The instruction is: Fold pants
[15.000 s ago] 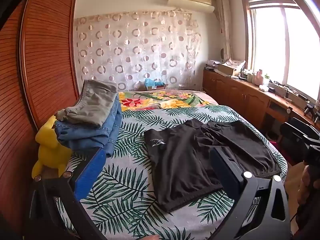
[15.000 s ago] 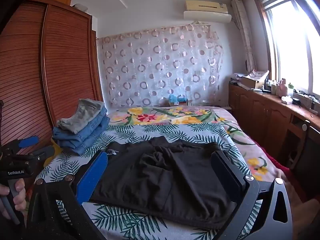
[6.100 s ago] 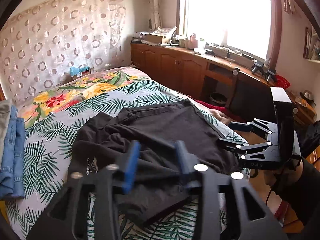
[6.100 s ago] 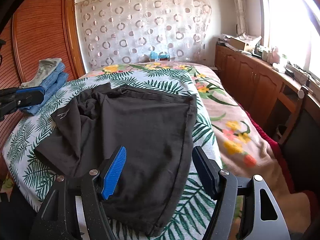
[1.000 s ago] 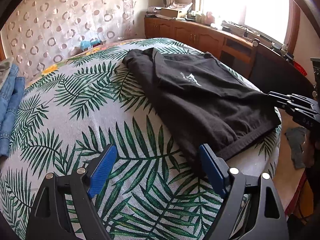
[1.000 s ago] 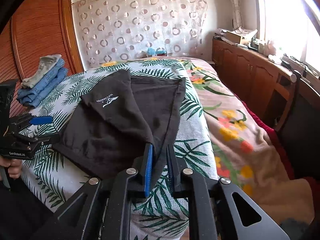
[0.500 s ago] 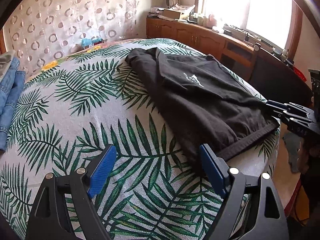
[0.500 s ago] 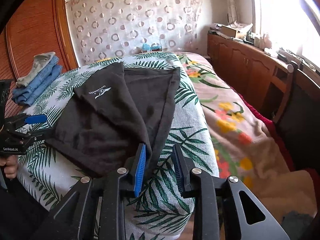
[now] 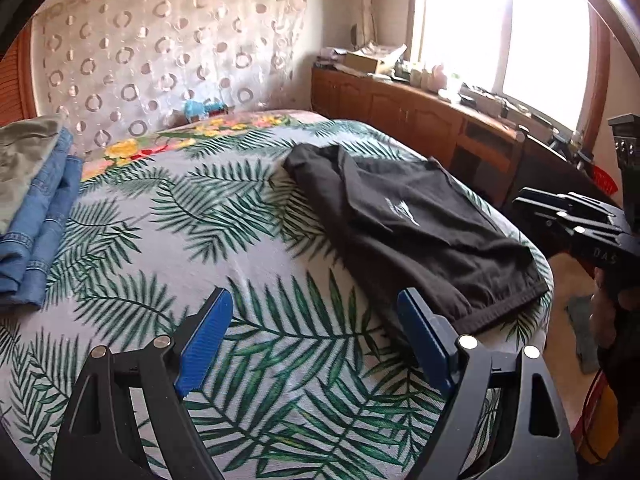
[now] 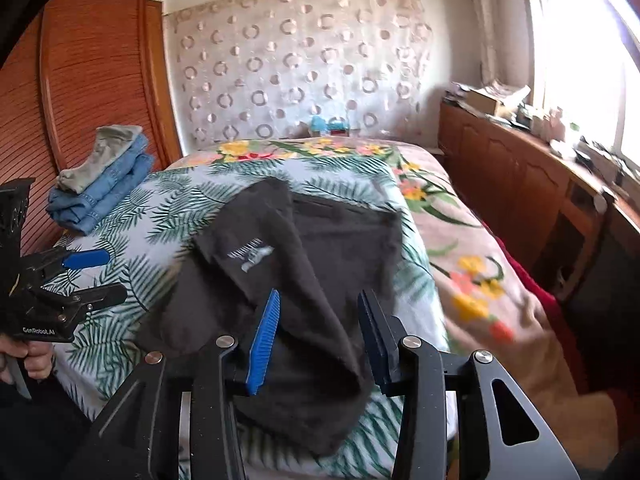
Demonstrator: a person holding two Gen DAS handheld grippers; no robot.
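Observation:
The black pants [image 9: 404,220], folded lengthwise with a small white logo on top, lie flat on the leaf-print bed [image 9: 240,240] near its right front corner. My left gripper [image 9: 313,296] hovers open over bare bedspread to the left of the pants' hem, with nothing between its blue pads. In the right wrist view, my right gripper [image 10: 319,296] hangs just above the near end of the pants [image 10: 312,240]. Its jaws are opening, and the cloth lies under the gap without the pads pressing on it. Each gripper shows in the other's view: right gripper [image 9: 572,224], left gripper [image 10: 76,280].
A stack of folded jeans with grey-green pants on top [image 10: 104,176] sits at the bed's far left by the wooden wardrobe [image 10: 80,80]. A long wooden cabinet [image 10: 520,192] under the window runs along the bed's right side. A floral blanket [image 10: 472,272] hangs over that edge.
My right gripper was shut on the pants' near edge; its jaws have spread and let the cloth go, and it has drawn up and back. The left gripper rose slightly, still open.

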